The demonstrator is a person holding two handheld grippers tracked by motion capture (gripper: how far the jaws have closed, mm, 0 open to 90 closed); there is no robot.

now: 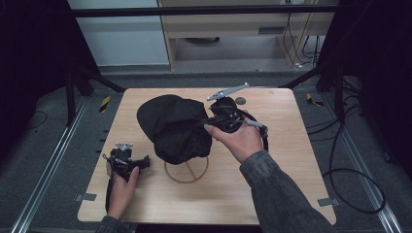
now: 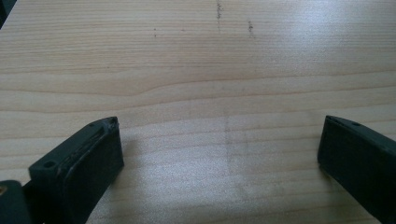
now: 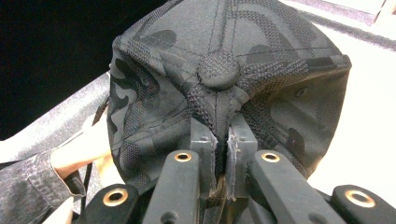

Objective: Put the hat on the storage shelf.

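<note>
Item: black cap (image 1: 177,127), camouflage-patterned crown, mid-table, hanging over a wooden ring stand (image 1: 187,171).

Holder: your right gripper (image 1: 219,118) is pinching a fold of the crown fabric just below the top button (image 3: 218,70); the jaws are pressed nearly together with cloth between them.

Idle tool: your left gripper (image 1: 127,162) is resting near the table's (image 1: 272,184) left front, jaws spread wide over bare wood, well apart from the cap.

Risks, as judged:
- You are gripping only a thin pleat; a sideways tug is likely to pull the cloth free and drop the cap askew.
- The stand is light-looking and sitting partly under the cap; dragging the crown could tip or shift it.
- The brim is pointing toward the far left; swinging it could carry it past the stand.

Clearance: open wood is lying in front of the stand and to the right. A small round object (image 1: 240,101) is sitting near the far edge, just beyond your right gripper.
</note>
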